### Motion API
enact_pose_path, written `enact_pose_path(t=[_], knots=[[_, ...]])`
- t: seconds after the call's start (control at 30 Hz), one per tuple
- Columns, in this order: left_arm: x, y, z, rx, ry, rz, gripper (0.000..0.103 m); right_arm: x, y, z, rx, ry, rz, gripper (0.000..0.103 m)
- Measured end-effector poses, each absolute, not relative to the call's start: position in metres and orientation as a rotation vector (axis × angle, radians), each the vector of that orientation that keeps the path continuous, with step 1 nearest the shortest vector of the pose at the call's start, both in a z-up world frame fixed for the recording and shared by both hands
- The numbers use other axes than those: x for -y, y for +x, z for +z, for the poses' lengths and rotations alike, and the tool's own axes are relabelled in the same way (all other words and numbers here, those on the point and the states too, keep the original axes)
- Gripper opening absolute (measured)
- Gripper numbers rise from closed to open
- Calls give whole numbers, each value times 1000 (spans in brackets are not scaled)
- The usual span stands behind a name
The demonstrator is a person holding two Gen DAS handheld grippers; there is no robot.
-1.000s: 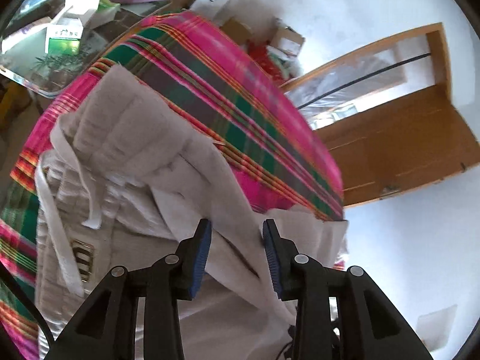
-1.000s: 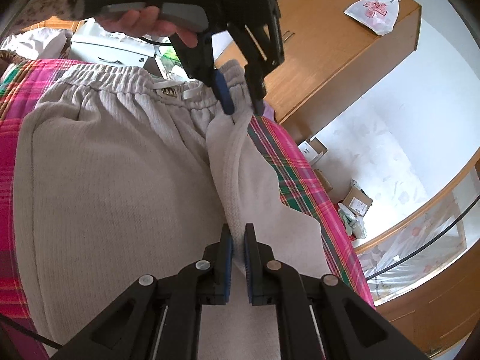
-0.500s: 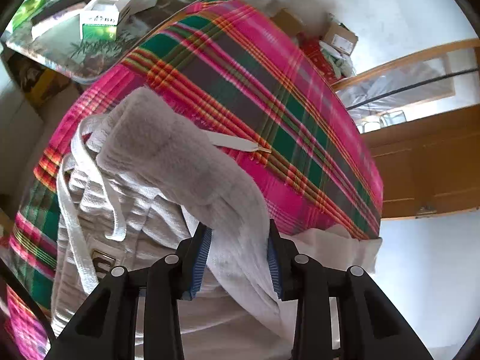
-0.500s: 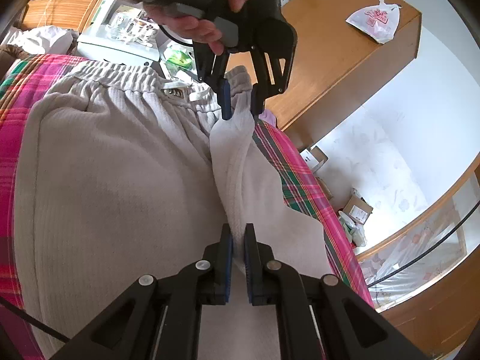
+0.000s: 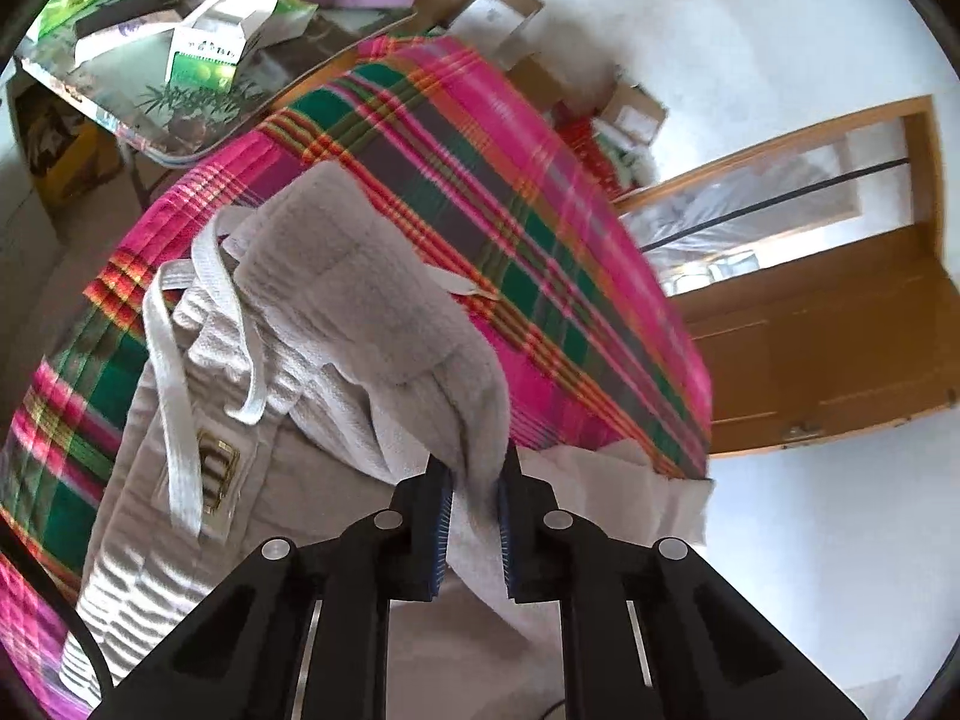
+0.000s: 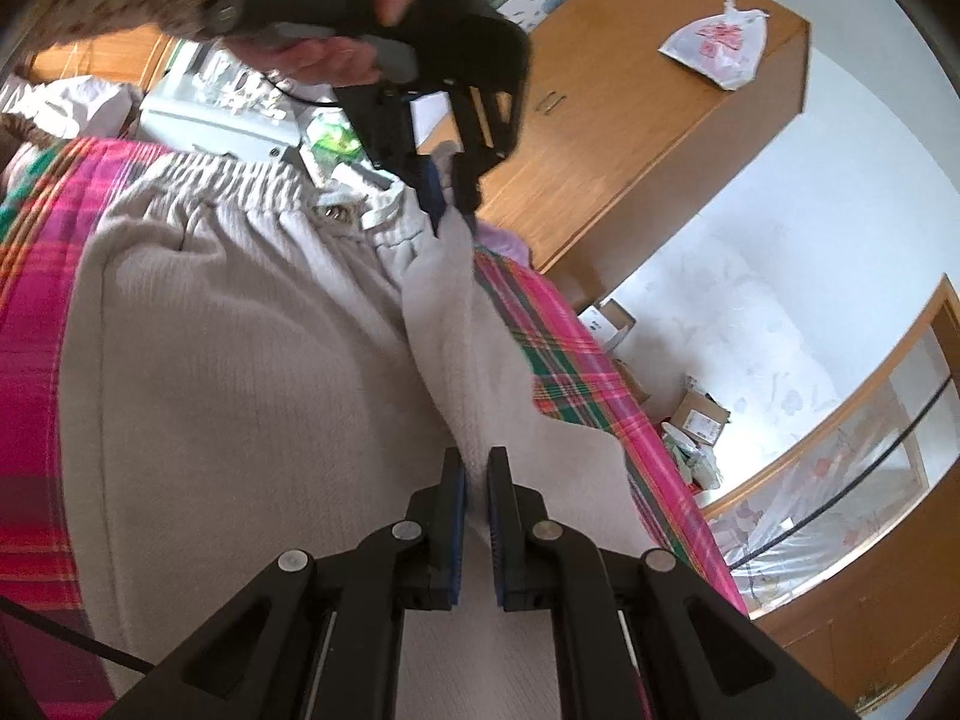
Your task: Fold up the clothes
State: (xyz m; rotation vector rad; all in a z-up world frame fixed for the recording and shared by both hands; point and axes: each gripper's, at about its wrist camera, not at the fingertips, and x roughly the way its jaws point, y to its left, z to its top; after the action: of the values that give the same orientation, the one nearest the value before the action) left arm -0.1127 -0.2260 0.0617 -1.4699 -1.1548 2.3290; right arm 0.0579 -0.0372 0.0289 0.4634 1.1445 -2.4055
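Observation:
Beige ribbed sweatpants (image 5: 360,300) lie on a pink and green plaid blanket (image 5: 510,180). Their white drawstring (image 5: 174,372) hangs loose beside a small label. My left gripper (image 5: 474,468) has a raised fold by the waistband between its jaws, which are closing with the pads against the cloth. In the right wrist view the pants (image 6: 240,360) are spread flat, and the left gripper (image 6: 447,204), held by a person's hand (image 6: 336,54), pinches the far end of a ridge of fabric. My right gripper (image 6: 474,468) is shut on the near end of that ridge.
A cluttered glass table (image 5: 90,102) with boxes stands past the blanket's far end. A wooden cabinet (image 6: 630,90) bears a plastic bag (image 6: 717,42). Cardboard boxes (image 6: 699,420) sit on the white floor to the right. A wooden door (image 5: 840,330) stands beyond.
The left gripper's jaws, wide apart before, have closed onto the raised fold by the waistband and lifted it slightly. The right gripper has stayed clamped on its end of the ridge.

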Motion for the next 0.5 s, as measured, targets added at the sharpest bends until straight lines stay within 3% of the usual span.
enact_pose_path(t=[0.3, 0.5], knots=[[242, -57, 78, 1190, -1271, 2316, 14, 33, 87, 75, -1025, 418, -2529, 7], [247, -23, 87, 1175, -1144, 2330, 14, 44, 123, 92, -1050, 378, -2555, 7]])
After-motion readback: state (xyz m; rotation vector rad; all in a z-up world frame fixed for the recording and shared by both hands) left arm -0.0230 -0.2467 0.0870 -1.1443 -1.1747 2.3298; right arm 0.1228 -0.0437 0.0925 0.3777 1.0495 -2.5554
